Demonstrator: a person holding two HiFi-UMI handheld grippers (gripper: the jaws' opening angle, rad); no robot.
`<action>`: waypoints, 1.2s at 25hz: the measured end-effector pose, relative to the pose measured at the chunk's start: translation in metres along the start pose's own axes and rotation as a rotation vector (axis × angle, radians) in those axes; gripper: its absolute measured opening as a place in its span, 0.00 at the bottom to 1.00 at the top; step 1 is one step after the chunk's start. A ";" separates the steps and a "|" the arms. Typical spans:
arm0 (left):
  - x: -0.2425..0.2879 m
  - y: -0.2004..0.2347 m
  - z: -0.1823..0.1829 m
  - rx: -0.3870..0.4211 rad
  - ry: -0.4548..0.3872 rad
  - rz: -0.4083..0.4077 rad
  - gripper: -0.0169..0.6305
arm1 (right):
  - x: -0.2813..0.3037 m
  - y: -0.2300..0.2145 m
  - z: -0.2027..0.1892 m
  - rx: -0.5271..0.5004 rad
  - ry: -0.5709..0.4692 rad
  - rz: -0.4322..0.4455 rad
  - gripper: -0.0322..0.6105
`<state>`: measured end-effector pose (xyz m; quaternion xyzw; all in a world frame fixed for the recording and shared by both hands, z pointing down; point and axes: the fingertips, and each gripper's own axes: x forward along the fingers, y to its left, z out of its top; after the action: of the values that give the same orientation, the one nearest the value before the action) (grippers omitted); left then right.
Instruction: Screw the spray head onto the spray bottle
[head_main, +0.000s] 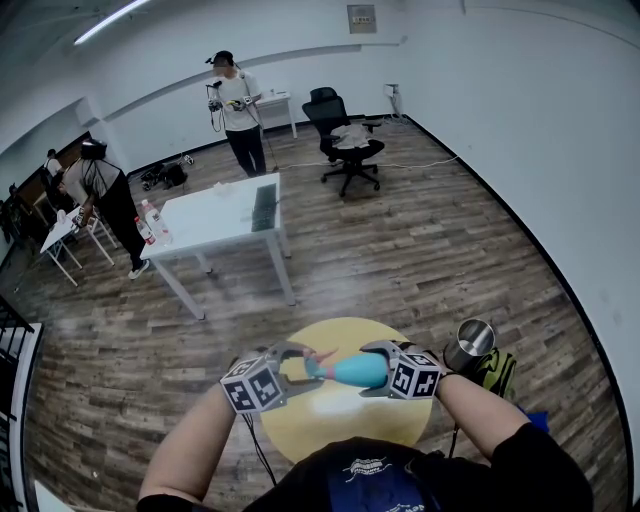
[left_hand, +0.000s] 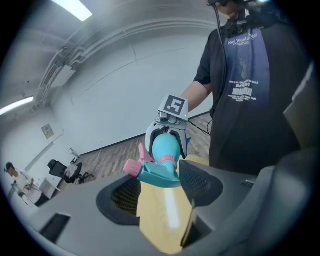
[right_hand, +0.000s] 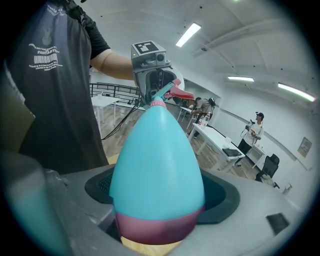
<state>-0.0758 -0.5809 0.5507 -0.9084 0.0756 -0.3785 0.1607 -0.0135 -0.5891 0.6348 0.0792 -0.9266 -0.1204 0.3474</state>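
I hold a teal egg-shaped spray bottle (head_main: 358, 371) on its side above a round yellow table (head_main: 340, 415). My right gripper (head_main: 378, 371) is shut on the bottle's wide end, just above its pink base band (right_hand: 155, 227). In the right gripper view the bottle (right_hand: 157, 165) fills the space between the jaws (right_hand: 160, 192). The teal spray head (left_hand: 159, 172), with its pink nozzle (left_hand: 132, 167), sits on the bottle's neck. My left gripper (left_hand: 157, 176) is closed round the spray head at its fingertips. In the head view the left gripper (head_main: 303, 362) meets the bottle from the left.
A metal cup (head_main: 468, 344) stands to the right of the yellow table, beside a green and black object (head_main: 497, 371). Farther off on the wooden floor are a white table (head_main: 225, 215) and a black office chair (head_main: 345, 140). People stand at the back of the room.
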 end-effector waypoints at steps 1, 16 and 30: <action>0.001 -0.001 0.001 0.035 0.010 0.009 0.46 | 0.000 0.001 -0.001 0.002 0.000 0.003 0.75; 0.011 -0.008 0.001 0.375 0.093 0.076 0.45 | 0.010 0.005 -0.012 0.030 0.015 0.051 0.75; 0.018 -0.021 -0.007 0.602 0.137 0.123 0.45 | 0.012 0.012 -0.017 0.018 0.033 0.090 0.75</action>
<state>-0.0675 -0.5671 0.5745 -0.7860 0.0255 -0.4339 0.4397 -0.0116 -0.5830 0.6581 0.0426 -0.9244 -0.0949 0.3671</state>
